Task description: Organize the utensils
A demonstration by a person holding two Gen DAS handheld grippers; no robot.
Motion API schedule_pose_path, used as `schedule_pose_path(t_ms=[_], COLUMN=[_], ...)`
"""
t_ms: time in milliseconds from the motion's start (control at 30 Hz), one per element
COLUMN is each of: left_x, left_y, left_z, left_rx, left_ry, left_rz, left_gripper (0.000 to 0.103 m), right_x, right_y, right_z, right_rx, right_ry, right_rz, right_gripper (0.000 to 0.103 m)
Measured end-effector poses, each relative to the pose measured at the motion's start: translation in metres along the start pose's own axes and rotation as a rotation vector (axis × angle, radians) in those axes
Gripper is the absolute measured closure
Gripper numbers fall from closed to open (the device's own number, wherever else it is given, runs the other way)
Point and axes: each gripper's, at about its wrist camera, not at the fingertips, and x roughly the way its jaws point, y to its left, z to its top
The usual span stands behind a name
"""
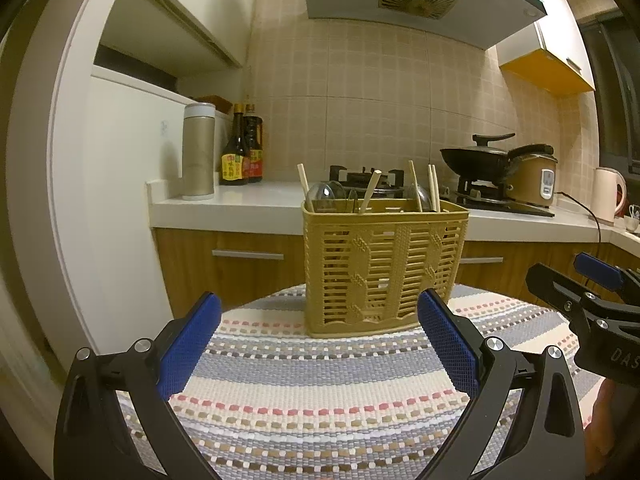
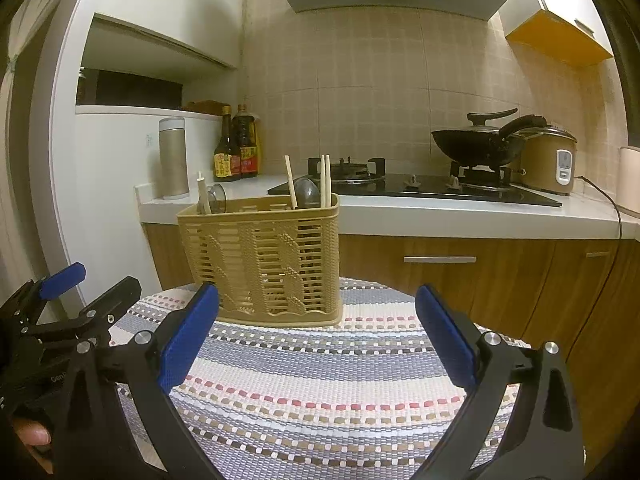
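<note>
Holding both tools low over the striped mat (image 1: 320,380), you have the left gripper (image 1: 318,344) spread wide with nothing between its blue pads (image 1: 188,348), and the right gripper (image 2: 318,340) spread just as wide and equally bare. Each tool shows at the edge of the other's view. Just past the fingertips, the tan slotted basket (image 1: 380,272) stands upright on the mat's far part, with chopsticks (image 1: 434,188) and spoons (image 1: 326,194) sticking up out of its top. Beyond it runs the white counter (image 2: 440,212), carrying a metal flask (image 1: 198,152), two sauce bottles (image 1: 240,152), a stove (image 2: 416,186), a black wok (image 2: 476,144) and a rice cooker (image 2: 552,164).
</note>
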Motion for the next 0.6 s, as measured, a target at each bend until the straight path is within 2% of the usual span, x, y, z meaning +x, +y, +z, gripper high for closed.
schedule_pose_path(t_ms=[600], left_x=[0.0052], left_y=[-0.0038], left_z=[-0.0019], left_rx=[0.005], left_ry=[0.016], left_rz=[-0.007], left_gripper=[0.008], right_x=[0.0007], right_y=[-0.0009], right_z=[0.0004], right_rx=[0.010], right_ry=[0.004], right_rz=[-0.008], right_gripper=[0.008])
